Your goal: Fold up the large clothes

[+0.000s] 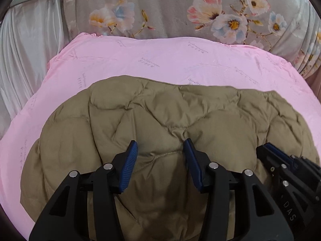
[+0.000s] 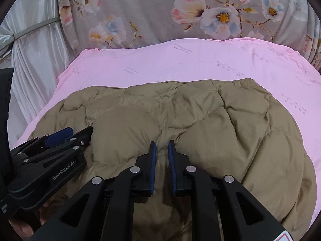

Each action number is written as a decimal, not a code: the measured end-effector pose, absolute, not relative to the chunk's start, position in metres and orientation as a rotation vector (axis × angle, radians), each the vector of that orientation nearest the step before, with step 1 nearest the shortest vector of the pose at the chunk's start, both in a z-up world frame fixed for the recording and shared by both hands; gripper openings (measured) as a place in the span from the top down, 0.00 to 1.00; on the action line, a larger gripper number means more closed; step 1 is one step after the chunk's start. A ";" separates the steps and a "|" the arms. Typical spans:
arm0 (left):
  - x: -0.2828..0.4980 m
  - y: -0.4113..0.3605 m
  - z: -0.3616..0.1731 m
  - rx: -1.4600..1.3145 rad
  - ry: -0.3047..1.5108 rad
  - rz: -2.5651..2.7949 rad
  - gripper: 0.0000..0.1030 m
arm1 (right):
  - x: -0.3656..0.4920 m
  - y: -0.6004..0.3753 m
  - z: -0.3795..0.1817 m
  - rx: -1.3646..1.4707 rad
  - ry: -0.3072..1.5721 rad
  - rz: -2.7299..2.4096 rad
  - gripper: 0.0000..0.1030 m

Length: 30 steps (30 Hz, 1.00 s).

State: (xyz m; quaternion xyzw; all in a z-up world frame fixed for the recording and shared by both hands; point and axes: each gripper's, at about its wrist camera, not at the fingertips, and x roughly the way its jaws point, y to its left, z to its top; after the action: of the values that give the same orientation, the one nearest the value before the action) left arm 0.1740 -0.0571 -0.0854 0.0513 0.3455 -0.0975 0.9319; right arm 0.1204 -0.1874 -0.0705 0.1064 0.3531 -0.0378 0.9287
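A tan quilted puffer jacket lies folded in a rounded heap on the pink bed cover; it also shows in the right wrist view. My left gripper is open just above the jacket's near part, jaws wide, nothing between them. My right gripper hovers over the jacket with a narrow gap between its blue pads, holding nothing. Each gripper shows in the other's view: the right gripper at the right edge, the left gripper at the left.
A grey floral quilt is bunched at the far end of the bed. White satin curtains hang on the left. Pink cover stretches beyond the jacket and along its right side.
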 end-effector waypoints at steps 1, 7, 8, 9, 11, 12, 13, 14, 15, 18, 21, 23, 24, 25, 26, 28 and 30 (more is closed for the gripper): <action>0.172 -0.058 -0.088 0.114 0.701 -0.195 0.54 | 0.119 -0.186 -0.073 0.210 0.721 -0.081 0.86; 0.169 -0.063 -0.099 0.148 0.669 -0.173 0.54 | 0.122 -0.184 -0.077 0.194 0.733 -0.088 0.86; 0.169 -0.064 -0.099 0.149 0.671 -0.172 0.54 | 0.123 -0.184 -0.077 0.193 0.738 -0.089 0.86; 0.169 -0.064 -0.100 0.149 0.672 -0.172 0.54 | 0.123 -0.183 -0.077 0.190 0.742 -0.091 0.86; 0.170 -0.064 -0.101 0.154 0.677 -0.170 0.54 | 0.124 -0.182 -0.076 0.184 0.747 -0.095 0.86; 0.170 -0.065 -0.102 0.157 0.679 -0.168 0.54 | 0.124 -0.182 -0.076 0.182 0.748 -0.096 0.86; 0.169 -0.066 -0.103 0.159 0.681 -0.166 0.54 | 0.124 -0.182 -0.076 0.181 0.750 -0.096 0.86; 0.169 -0.067 -0.103 0.163 0.683 -0.164 0.54 | 0.125 -0.182 -0.076 0.182 0.752 -0.096 0.86; 0.169 -0.067 -0.104 0.167 0.684 -0.162 0.54 | 0.125 -0.182 -0.076 0.183 0.753 -0.095 0.86; 0.171 -0.067 -0.104 0.175 0.688 -0.159 0.54 | 0.125 -0.182 -0.077 0.187 0.756 -0.094 0.86; 0.172 -0.069 -0.105 0.186 0.690 -0.153 0.54 | 0.125 -0.182 -0.077 0.189 0.757 -0.093 0.86; 0.172 -0.070 -0.106 0.191 0.692 -0.151 0.54 | 0.125 -0.183 -0.078 0.194 0.758 -0.091 0.86; 0.172 -0.070 -0.106 0.192 0.693 -0.150 0.54 | 0.125 -0.183 -0.079 0.200 0.758 -0.089 0.86; 0.172 -0.070 -0.106 0.192 0.693 -0.149 0.54 | 0.126 -0.185 -0.079 0.207 0.759 -0.084 0.86; 0.173 -0.070 -0.106 0.192 0.695 -0.149 0.54 | 0.126 -0.186 -0.080 0.215 0.758 -0.080 0.86; 0.172 -0.070 -0.106 0.189 0.694 -0.150 0.54 | 0.125 -0.190 -0.081 0.244 0.755 -0.065 0.86; 0.173 -0.066 -0.104 0.165 0.691 -0.163 0.54 | 0.125 -0.194 -0.082 0.275 0.751 -0.048 0.86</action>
State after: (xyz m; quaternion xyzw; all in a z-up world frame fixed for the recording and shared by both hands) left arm 0.1725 -0.0663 -0.1040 0.0805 0.3381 -0.0799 0.9343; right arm 0.1248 -0.1940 -0.0816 0.1338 0.3656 -0.0235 0.9208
